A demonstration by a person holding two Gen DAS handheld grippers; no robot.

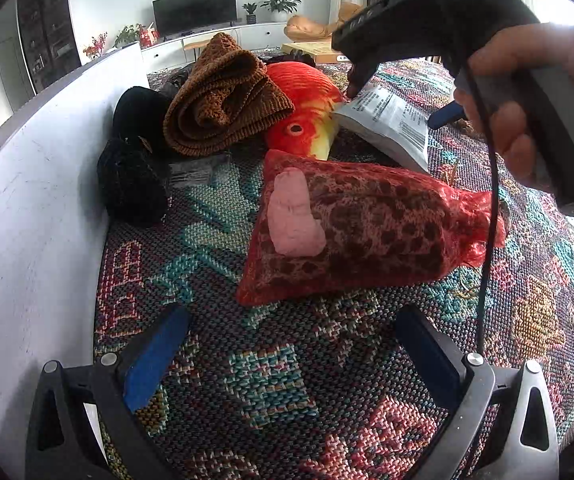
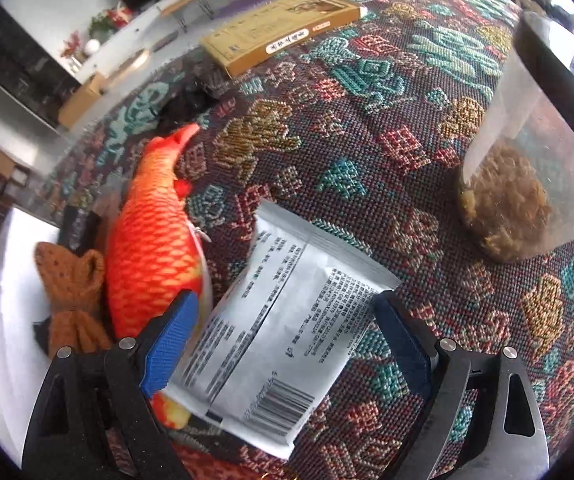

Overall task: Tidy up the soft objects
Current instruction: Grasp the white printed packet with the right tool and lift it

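Jaws on my left gripper (image 1: pixel 287 356) stand as wide as they go, with nothing between them, hanging over the multicoloured woven cloth (image 1: pixel 271 396) that covers the bench. Just ahead of them lies a red mesh bag with a brown spotted filling and a pale pink patch (image 1: pixel 343 232), resting flat on the cloth. Behind it I see a red-orange plush fish (image 1: pixel 307 120), a folded brown knitted cloth (image 1: pixel 223 100) leaning on the fish, and two black fuzzy bundles (image 1: pixel 131 184) against a white wall panel (image 1: pixel 27 220). My right gripper (image 2: pixel 287 344) points steeply down over a silver-white foil packet with printed text and a barcode (image 2: pixel 283 320); the packet sits between the blue pads, one edge lying over the fish's head, but I cannot tell whether the pads press it. From the right wrist view, a clear plastic tub with brown crumbly contents (image 2: pixel 527 184) stands well apart on the right, and a flat yellow-brown box (image 2: pixel 279 32) lies at the far edge.
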